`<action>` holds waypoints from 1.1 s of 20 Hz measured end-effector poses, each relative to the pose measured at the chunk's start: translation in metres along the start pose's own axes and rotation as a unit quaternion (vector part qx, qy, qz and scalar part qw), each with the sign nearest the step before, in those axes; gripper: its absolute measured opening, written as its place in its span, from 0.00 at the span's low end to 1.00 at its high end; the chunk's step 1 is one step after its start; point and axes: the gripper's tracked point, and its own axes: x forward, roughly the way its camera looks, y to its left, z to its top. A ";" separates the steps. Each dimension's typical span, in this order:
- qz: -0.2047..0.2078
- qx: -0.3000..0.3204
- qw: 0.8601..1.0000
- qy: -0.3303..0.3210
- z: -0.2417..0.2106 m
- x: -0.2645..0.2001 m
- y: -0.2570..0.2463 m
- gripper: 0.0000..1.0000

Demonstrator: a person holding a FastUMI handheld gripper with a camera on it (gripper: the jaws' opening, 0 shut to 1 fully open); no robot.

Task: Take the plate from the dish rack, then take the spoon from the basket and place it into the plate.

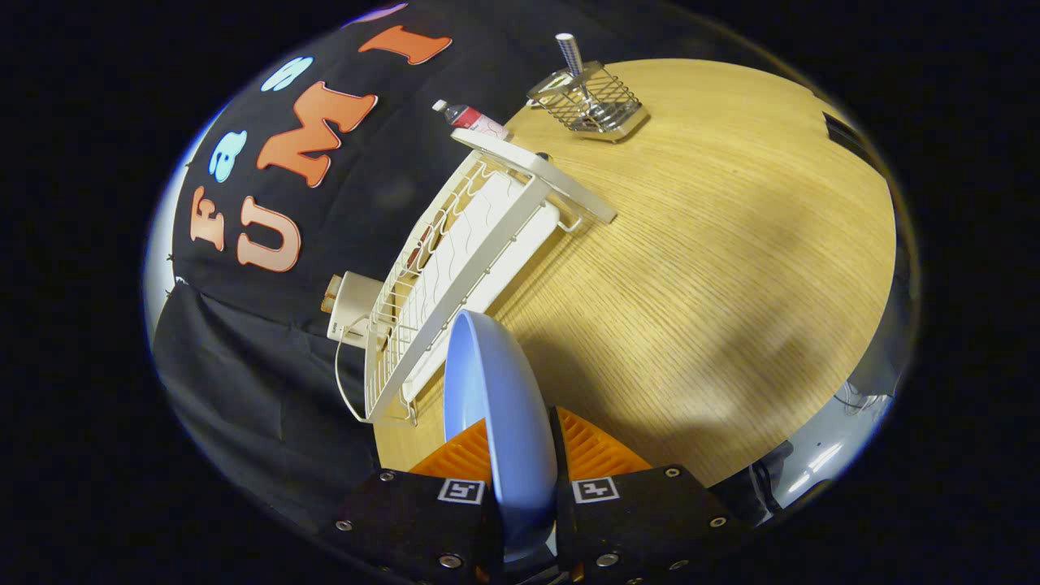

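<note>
A pale blue plate (496, 406) stands on edge between my fingers, with my gripper (520, 455) shut on its rim and holding it above the wooden table (715, 268). Just beyond the plate stretches the white wire dish rack (463, 260), with nothing standing in its slots. Farther off, past the rack's far end, a small wire basket (589, 104) sits on the table. A spoon stands upright in the basket, its striped handle (570, 54) sticking out of the top.
A tube with a white cap and red label (470, 118) lies behind the rack's far end. A white box with a cable (351, 309) sits beside the rack against the black cloth wall. Bare wood spreads beside the rack and basket.
</note>
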 end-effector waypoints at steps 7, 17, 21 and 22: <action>-0.015 0.032 0.999 0.040 -0.002 -0.007 -0.017 0.45; -0.091 -0.186 0.974 -0.087 0.155 -0.074 -0.051 0.94; -0.118 -0.298 0.935 -0.153 0.231 -0.088 -0.043 0.99; -0.124 -0.322 0.924 -0.167 0.247 -0.088 -0.040 0.99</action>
